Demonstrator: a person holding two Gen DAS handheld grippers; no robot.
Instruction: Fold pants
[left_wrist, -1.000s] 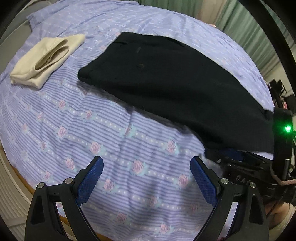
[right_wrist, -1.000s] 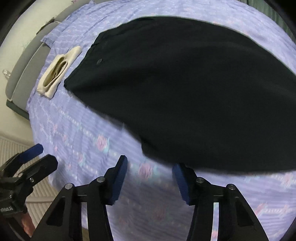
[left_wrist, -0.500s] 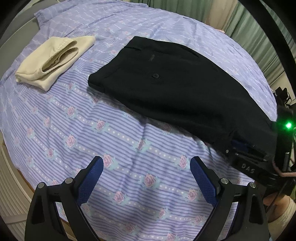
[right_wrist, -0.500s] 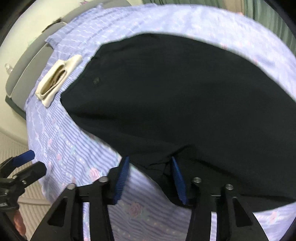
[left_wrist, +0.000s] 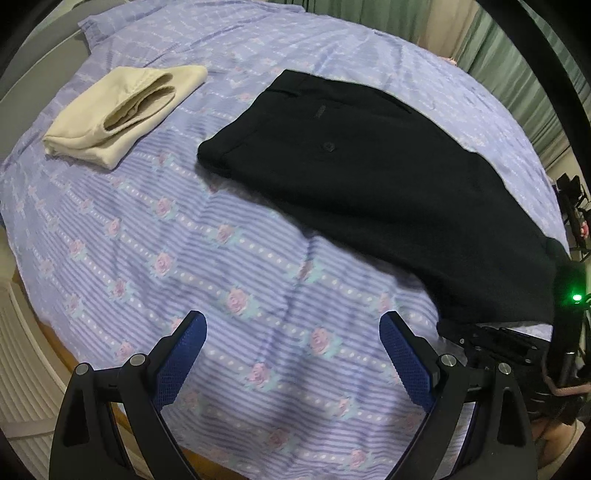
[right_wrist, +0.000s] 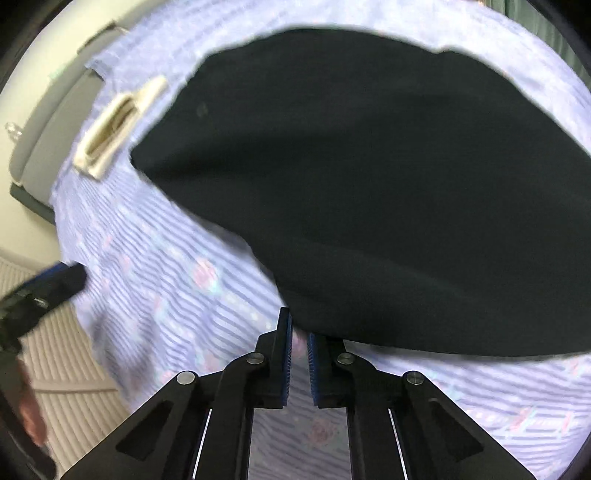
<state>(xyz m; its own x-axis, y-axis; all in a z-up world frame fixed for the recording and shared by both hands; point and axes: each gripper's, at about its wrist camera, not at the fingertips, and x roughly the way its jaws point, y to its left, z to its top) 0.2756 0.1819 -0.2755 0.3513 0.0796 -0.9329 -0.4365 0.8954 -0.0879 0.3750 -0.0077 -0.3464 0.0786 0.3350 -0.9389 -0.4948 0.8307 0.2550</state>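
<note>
Our right gripper (right_wrist: 298, 334) pinches the black pants (right_wrist: 369, 184) hem at twelve o'clock; they stretch toward eleven across the bed (left_wrist: 221, 258). Our left gripper (left_wrist: 293, 354) hangs spread, farther off.

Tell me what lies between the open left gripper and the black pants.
Only bare bedsheet, striped with a rose print, lies between the left gripper and the black pants. The left wrist view shows it.
</note>
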